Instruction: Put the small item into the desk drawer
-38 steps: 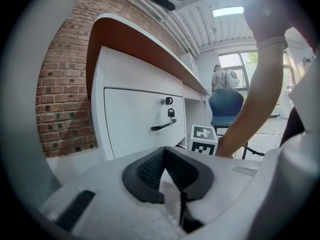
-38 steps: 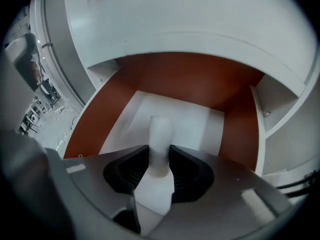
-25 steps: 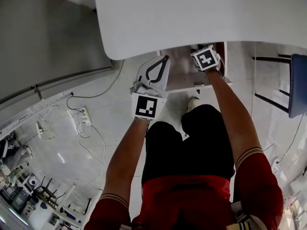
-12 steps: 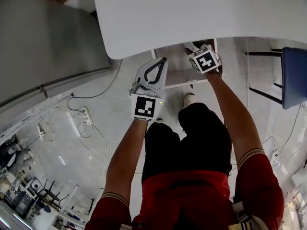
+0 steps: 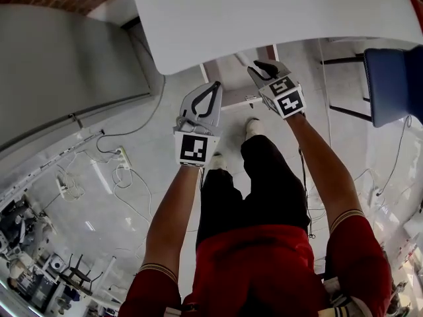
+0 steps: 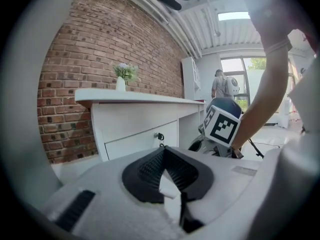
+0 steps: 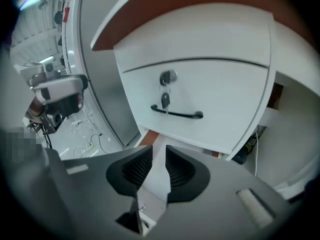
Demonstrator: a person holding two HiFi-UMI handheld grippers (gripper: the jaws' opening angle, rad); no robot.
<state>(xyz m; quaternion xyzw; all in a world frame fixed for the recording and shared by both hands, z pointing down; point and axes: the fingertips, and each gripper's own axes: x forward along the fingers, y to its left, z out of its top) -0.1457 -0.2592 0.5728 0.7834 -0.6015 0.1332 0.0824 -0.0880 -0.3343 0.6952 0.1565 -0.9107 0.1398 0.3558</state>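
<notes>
The small item cannot be made out, so its place cannot be told. The desk drawer (image 5: 238, 102) stands pulled out under the desk top (image 5: 264, 18), just below and ahead of the right gripper (image 7: 159, 153). That gripper's jaws have just been closing, yet they stand slightly apart with nothing between them. Straight ahead of it is a shut upper drawer (image 7: 210, 84) with a handle (image 7: 177, 114). The left gripper (image 6: 162, 151), beside the right, has its jaws together and holds nothing.
</notes>
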